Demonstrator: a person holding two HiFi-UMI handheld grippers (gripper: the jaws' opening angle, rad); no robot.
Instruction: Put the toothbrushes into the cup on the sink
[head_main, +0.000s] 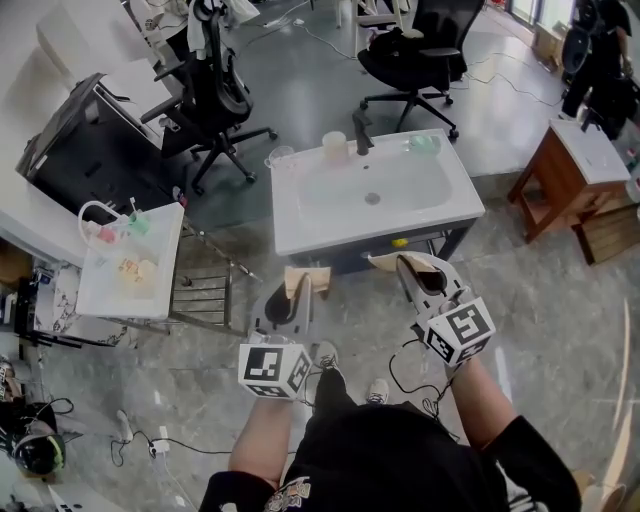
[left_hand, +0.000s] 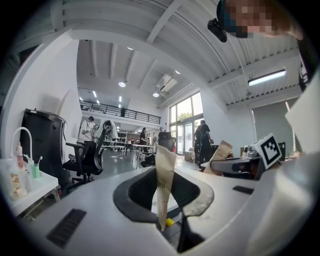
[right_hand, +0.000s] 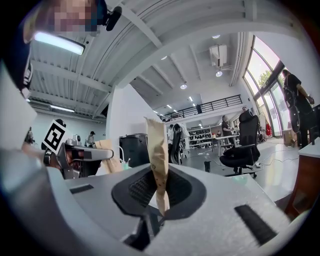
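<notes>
A white sink (head_main: 300, 225) stands in front of me, with a cream cup (head_main: 334, 146) on its back rim beside the black faucet (head_main: 360, 135). My left gripper (head_main: 298, 292) is shut on a flat brown paper packet (head_main: 308, 279) just short of the sink's front edge. In the left gripper view the packet (left_hand: 164, 172) stands upright between the jaws of that gripper (left_hand: 165, 210). My right gripper (head_main: 410, 272) is shut on a second brown paper packet (head_main: 392, 261), seen upright (right_hand: 157, 155) in the right gripper (right_hand: 161, 200). What the packets contain is hidden.
A clear cup (head_main: 281, 157) and a green item (head_main: 424, 144) sit on the sink's back rim. A smaller white sink (head_main: 125, 290) with bottles stands at the left, and a wooden-legged one (head_main: 585, 150) at the right. Office chairs (head_main: 215, 95) are behind, and cables (head_main: 140, 440) lie on the floor.
</notes>
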